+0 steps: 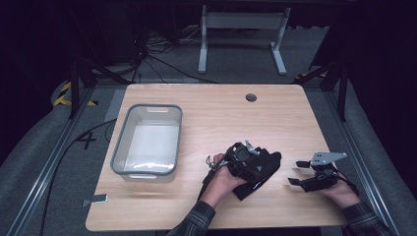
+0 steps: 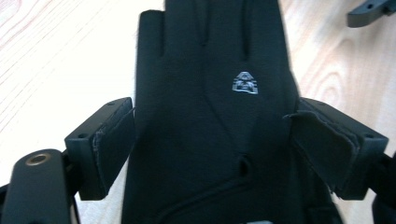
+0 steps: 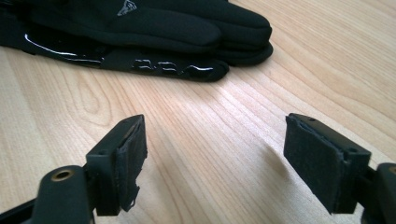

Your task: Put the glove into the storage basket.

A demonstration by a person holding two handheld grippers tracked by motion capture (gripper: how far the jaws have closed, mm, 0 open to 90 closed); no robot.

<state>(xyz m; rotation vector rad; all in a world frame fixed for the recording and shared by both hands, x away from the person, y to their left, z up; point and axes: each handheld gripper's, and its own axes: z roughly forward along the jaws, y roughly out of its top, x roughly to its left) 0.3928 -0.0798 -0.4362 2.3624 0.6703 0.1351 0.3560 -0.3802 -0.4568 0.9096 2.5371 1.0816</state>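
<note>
A black glove with a small silver logo lies on the wooden table, right of centre near the front. In the right gripper view the glove appears to rest on a second black one. My left gripper sits over it. In the left gripper view the glove lies flat between the spread jaws of my left gripper, whose pads stand at its edges without squeezing it. My right gripper is to the right of the glove, apart from it. Its jaws are wide open over bare wood.
A clear plastic bin with a grey rim stands on the left half of the table. A round cable hole is at the back edge. A small grey piece juts out at the front left corner.
</note>
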